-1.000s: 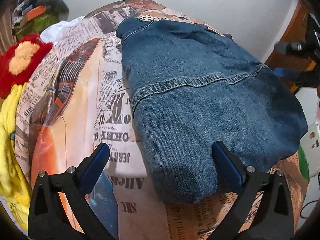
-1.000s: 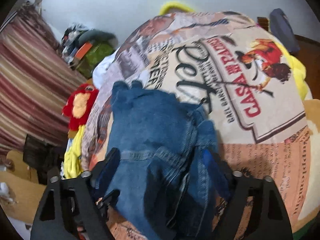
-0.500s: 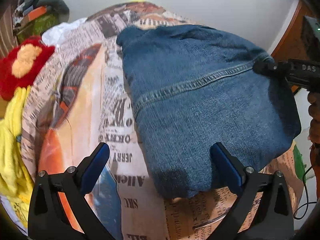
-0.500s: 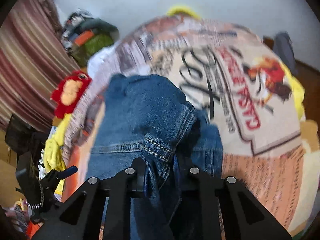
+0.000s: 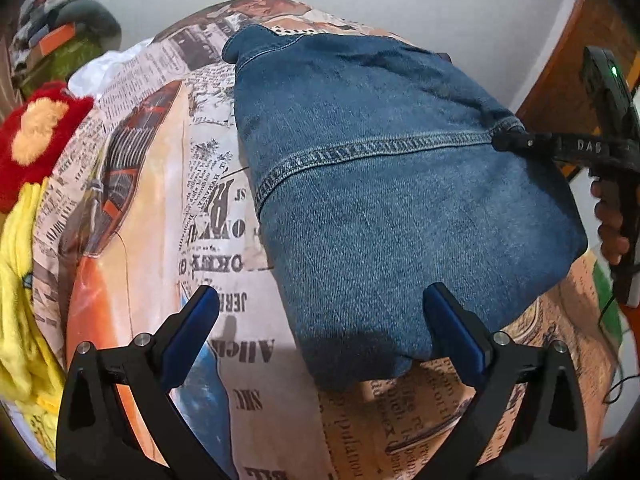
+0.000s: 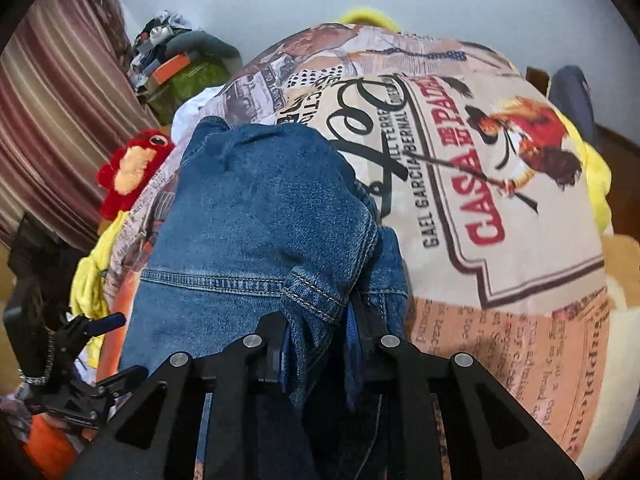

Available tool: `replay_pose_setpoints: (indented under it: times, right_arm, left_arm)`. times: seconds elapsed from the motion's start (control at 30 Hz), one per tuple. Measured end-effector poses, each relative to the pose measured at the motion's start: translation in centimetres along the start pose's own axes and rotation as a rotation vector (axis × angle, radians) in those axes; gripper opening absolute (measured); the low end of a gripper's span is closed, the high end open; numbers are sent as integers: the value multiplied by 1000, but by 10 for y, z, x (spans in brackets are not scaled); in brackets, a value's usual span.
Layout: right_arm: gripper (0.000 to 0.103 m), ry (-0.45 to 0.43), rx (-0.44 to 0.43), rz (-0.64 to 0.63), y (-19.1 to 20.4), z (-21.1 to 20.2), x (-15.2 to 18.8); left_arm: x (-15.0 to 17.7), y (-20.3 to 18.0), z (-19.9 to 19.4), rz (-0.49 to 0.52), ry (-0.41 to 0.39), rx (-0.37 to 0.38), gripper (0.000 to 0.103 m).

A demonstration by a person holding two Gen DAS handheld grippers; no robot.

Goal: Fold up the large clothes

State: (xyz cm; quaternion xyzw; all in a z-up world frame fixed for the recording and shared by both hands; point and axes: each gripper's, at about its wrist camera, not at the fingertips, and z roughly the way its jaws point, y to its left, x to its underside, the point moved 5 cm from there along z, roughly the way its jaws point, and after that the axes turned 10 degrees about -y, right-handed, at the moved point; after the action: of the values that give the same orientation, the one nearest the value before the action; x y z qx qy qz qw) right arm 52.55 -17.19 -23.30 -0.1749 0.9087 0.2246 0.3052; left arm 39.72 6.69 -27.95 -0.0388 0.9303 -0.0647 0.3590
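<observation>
Right tongs point(image 6: 320, 344) newly closed on denim jacket point(image 5: 392, 208) edge; left tongs point(image 5: 320, 320) wide open, empty, astride its near corner

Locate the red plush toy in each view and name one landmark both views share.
Left wrist view: red plush toy at the far left edge, above the yellow cloth.
Right wrist view: red plush toy left of centre, beside the denim jacket.
Shared landmark: the denim jacket.

A newspaper-print bedspread point(image 6: 500, 208) is seen spread over the bed. A red plush toy point(image 6: 132, 168) lies at its edge, beside yellow fabric point(image 5: 20, 312). A striped curtain point(image 6: 60, 92) hangs behind.
</observation>
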Motion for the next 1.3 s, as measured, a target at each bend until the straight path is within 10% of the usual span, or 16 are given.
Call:
replay_pose_setpoints:
  times: [0.2,0.53,0.8,1.3]
  right_arm:
    - [74,-36,187,-108,-11,-18,4]
    - [75,-4,251,-70,-28,-55,21]
    - [85,-70,89,34,-7,-82,3]
    - [89,206,-143,291,-20,20,18]
  left_arm:
    - [10,-1,-7,32,8,-8,103]
    - [7,12,-33,29,-16,-57,103]
    - [-42,39,-42,-4,-109,-120,103]
    - [-45,65,65,-365,175,231,103]
